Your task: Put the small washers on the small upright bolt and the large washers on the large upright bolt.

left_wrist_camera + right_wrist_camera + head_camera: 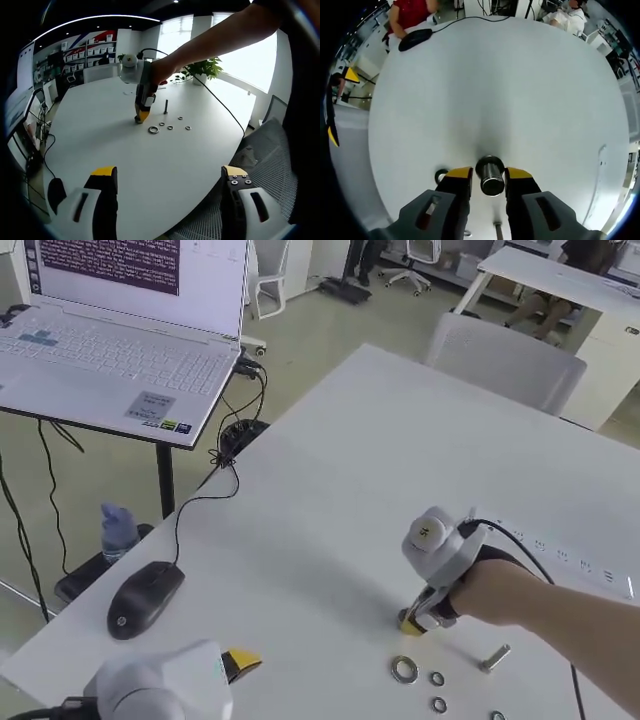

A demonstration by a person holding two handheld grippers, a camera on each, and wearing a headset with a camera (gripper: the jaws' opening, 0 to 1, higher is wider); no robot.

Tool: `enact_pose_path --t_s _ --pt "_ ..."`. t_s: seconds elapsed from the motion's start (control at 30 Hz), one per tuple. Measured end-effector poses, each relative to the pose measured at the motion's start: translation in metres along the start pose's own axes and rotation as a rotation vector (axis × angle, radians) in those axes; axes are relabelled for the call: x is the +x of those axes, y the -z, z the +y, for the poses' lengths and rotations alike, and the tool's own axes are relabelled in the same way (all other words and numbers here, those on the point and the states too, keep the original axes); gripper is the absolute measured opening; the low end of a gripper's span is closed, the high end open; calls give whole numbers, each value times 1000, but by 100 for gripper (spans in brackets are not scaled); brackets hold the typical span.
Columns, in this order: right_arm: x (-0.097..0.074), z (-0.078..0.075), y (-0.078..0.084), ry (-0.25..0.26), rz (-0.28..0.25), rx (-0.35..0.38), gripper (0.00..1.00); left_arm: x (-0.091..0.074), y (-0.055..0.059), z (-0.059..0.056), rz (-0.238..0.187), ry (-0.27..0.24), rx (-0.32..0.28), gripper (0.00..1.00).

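My right gripper (489, 176) is shut on the large bolt (491, 181), a thick dark steel cylinder seen end-on and standing on the white table (330, 490). In the head view the right gripper (412, 624) points down at the table. Just right of it stands the small bolt (495, 657), which looks upright in the left gripper view (166, 106). A large washer (404, 670) and small washers (437, 678) lie flat in front of it. My left gripper (167, 175) is open with nothing in it, low at the near table edge (240, 664).
A black mouse (145, 598) and its cable lie at the table's left edge. On a side stand beyond sits a laptop (110, 350). A grey chair (505, 360) is at the far edge. A white power strip (575, 560) lies to the right.
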State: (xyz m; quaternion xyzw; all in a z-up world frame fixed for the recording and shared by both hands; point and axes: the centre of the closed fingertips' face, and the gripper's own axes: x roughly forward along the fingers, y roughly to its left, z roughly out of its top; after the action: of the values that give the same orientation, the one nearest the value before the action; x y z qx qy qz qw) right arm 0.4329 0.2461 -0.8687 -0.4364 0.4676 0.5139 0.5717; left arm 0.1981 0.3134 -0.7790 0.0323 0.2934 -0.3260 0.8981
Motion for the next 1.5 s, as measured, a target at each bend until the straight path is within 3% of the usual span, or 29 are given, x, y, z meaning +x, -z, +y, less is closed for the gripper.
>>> enact_pose_path --t_s 0.23,0.73,0.87,0.97,1.5 --pt "-8 -1 -3 2 -28 9 37 -3 2 -5 14 8 4 83" --pt "-29 -3 0 5 -45 33 37 -11 -6 -13 12 14 26 81" --pt "-38 -4 -1 7 -62 47 37 -12 -6 -12 13 17 19 81" --pt "-45 -4 0 7 -69 58 37 -15 -11 -12 -12 18 -3 81" --pt "-71 7 -12 13 -80 39 36 -20 -8 -6 -2 21 2 82"
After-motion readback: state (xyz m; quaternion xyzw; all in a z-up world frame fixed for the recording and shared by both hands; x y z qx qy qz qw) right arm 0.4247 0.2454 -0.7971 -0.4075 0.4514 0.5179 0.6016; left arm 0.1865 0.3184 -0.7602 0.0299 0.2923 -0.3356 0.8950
